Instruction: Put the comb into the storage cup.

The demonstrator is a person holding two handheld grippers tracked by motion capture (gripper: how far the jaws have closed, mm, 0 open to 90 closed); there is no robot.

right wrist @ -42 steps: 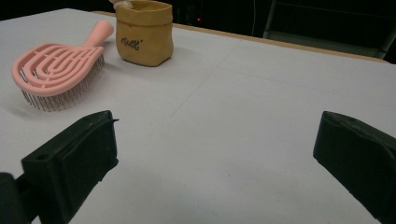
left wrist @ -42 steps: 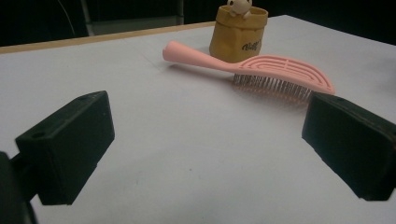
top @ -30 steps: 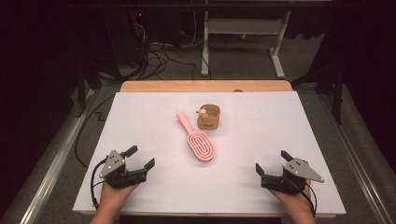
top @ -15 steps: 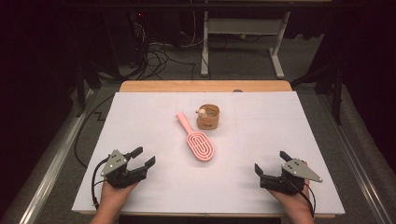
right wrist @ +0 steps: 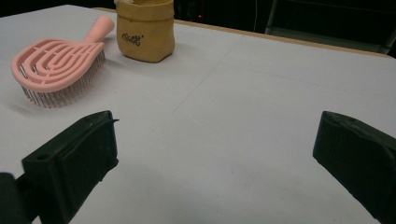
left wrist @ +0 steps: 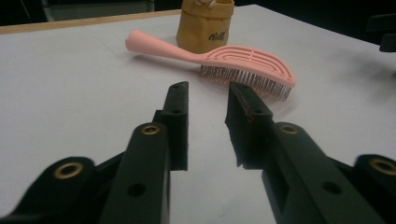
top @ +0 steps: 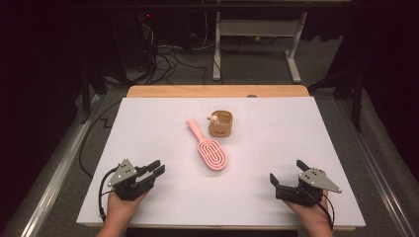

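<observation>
A pink hairbrush [top: 212, 152] lies bristles down in the middle of the white table [top: 306, 128], its handle pointing to the far left. Just behind it stands a small tan pouch [top: 220, 126] with a little toy [top: 214, 118] poking out of it. My left gripper [top: 158, 166] rests near the front left edge, open by a narrow gap and holding nothing. Its jaws point at the brush [left wrist: 247, 58] and the pouch [left wrist: 203, 28]. My right gripper [top: 287, 171] rests at the front right, wide open and holding nothing. Its view has the brush [right wrist: 56, 56] and pouch [right wrist: 144, 32] at the upper left.
A wooden strip [top: 217, 91] runs along the table's far edge. On the dark floor beyond it are a white desk frame [top: 257, 29] and loose cables [top: 168, 54]. White tabletop stretches between both grippers and the brush.
The left gripper's jaws have drawn closer together. Both hands stay where they were, and the brush and pouch have not moved.
</observation>
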